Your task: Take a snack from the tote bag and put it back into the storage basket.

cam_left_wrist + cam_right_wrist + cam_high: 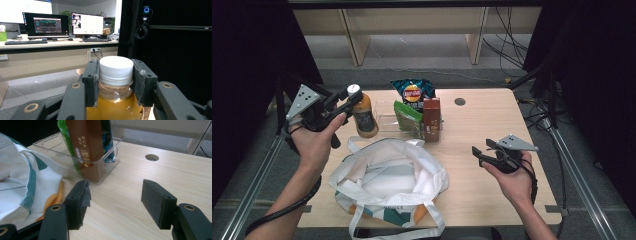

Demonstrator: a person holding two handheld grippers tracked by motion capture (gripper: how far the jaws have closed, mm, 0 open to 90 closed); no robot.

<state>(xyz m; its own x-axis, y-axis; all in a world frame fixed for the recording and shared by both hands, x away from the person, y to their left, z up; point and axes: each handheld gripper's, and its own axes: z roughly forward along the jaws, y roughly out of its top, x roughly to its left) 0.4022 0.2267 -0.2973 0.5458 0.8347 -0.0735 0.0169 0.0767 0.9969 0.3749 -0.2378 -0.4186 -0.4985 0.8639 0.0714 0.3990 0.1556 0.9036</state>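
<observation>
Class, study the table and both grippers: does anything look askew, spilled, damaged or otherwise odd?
One thing: the black padding on one of the right gripper's fingers looks frayed and peeling. Otherwise nothing is spilled; the white-capped bottle of amber drink stands upright in the left gripper, and the white cloth tote bag simply lies crumpled.

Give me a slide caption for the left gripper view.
Left gripper clamped on the white cap of an amber drink bottle.

Brown box (86, 147): pale Chinese print down side, unclear; chip bag (413, 91): logo illegible
</observation>
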